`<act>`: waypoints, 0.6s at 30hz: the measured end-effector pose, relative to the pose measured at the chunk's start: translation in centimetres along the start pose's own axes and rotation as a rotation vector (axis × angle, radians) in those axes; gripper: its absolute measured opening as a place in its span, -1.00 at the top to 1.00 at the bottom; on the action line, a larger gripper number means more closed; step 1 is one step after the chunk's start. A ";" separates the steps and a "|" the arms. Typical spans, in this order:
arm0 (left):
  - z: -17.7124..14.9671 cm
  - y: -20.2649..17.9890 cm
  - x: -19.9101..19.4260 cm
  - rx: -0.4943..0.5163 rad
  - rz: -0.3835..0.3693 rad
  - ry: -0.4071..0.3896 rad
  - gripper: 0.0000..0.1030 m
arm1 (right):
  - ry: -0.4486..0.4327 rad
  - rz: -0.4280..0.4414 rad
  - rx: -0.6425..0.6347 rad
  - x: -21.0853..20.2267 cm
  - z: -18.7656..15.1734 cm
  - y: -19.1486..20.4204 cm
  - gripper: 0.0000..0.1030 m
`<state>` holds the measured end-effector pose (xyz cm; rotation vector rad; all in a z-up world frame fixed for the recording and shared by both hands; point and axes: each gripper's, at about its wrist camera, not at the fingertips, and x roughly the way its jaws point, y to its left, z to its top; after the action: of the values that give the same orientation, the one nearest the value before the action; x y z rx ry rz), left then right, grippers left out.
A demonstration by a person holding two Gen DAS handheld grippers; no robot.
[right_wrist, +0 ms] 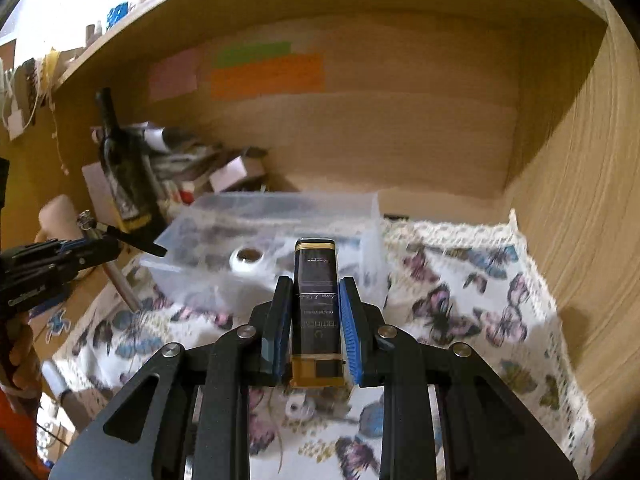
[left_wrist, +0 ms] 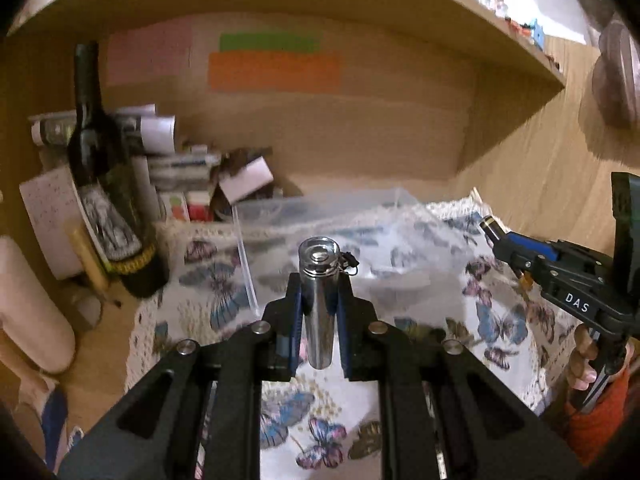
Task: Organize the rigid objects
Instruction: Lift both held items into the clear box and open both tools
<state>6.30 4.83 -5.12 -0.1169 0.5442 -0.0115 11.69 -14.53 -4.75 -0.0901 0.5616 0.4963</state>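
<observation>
Clamping a silver cylinder [left_wrist: 319, 300] in left gripper [left_wrist: 319, 304] above butterfly cloth [left_wrist: 200, 300], wooden alcove behind; clear box [left_wrist: 320, 208] blurred. Pinching black-and-gold box [right_wrist: 316, 312] in right gripper [right_wrist: 316, 316]; lettering unreadable, bottle [right_wrist: 124, 172] far left.

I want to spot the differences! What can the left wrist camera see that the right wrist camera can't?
Only the left wrist view shows the shiny silver metal tube up close, pinched in the left claw. Only the right wrist view shows the white tape roll inside the clear plastic box. Both show the dark glass wine bottle, the butterfly-print cloth and the black-and-gold rectangular box in the right claw.
</observation>
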 end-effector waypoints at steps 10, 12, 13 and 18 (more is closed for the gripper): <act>3.6 1.7 1.9 0.002 0.029 -0.043 0.71 | -0.030 -0.036 -0.033 2.0 3.2 -0.3 0.58; 3.8 2.1 2.8 0.008 0.040 -0.029 0.71 | -0.024 -0.042 -0.052 2.9 3.6 0.0 0.58; 3.9 2.4 3.7 0.012 0.048 -0.014 0.71 | -0.018 -0.042 -0.057 3.3 3.7 0.1 0.58; 3.3 3.1 7.3 0.036 0.072 0.077 0.71 | 0.047 -0.036 -0.076 6.4 3.9 0.8 0.58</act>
<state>14.21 7.98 -6.48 -0.0621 0.6241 0.0448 17.94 -10.23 -4.83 -0.1843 0.5867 0.4816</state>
